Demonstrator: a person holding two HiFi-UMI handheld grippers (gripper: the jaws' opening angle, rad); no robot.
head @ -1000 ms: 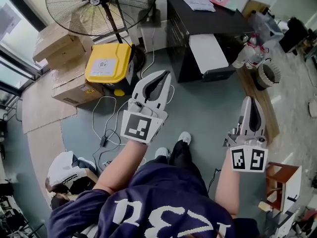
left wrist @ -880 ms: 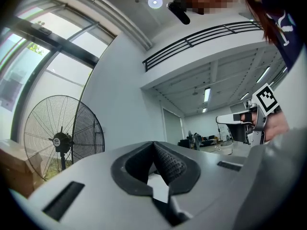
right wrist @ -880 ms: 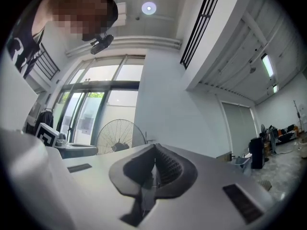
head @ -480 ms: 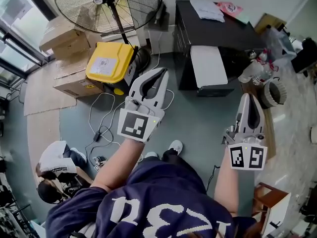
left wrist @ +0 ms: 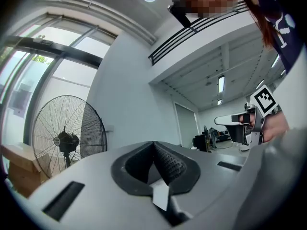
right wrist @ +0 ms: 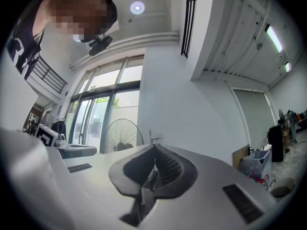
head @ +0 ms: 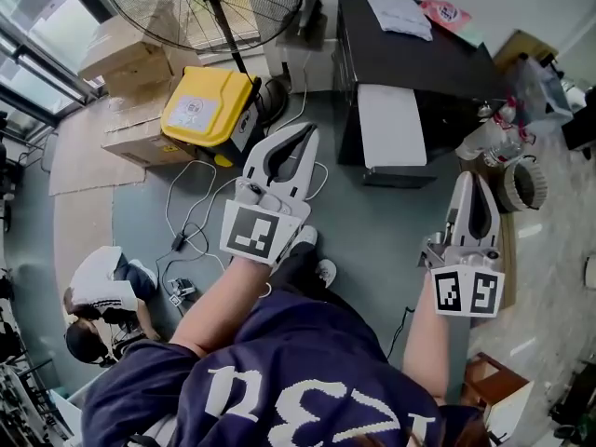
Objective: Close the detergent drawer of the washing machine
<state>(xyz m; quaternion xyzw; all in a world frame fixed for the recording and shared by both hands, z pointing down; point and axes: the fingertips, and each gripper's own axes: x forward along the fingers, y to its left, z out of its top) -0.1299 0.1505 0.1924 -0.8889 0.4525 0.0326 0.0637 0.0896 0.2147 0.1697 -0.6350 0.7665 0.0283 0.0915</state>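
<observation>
No washing machine or detergent drawer shows in any view. In the head view my left gripper [head: 307, 130] is held out over the grey floor, jaws shut with nothing between them. My right gripper [head: 471, 177] is held out to its right, also shut and empty. The left gripper view shows its ribbed pads [left wrist: 168, 163] closed together, pointing across the room at a white wall, with the right gripper [left wrist: 238, 122] at its right edge. In the right gripper view the pads [right wrist: 165, 166] also meet, and the left gripper [right wrist: 72, 150] shows at the left.
A large floor fan [head: 205, 7] stands ahead on the left, with a yellow case [head: 207, 110] and cardboard boxes [head: 130, 63] beside it. A black cabinet [head: 410, 54] lies ahead on the right. Cables [head: 191, 214] trail over the floor. A person [head: 102, 291] crouches at the lower left.
My feet have swapped places as I step, and the room has slid a little in the head view. Both grippers stay shut and side by side in front of me.
</observation>
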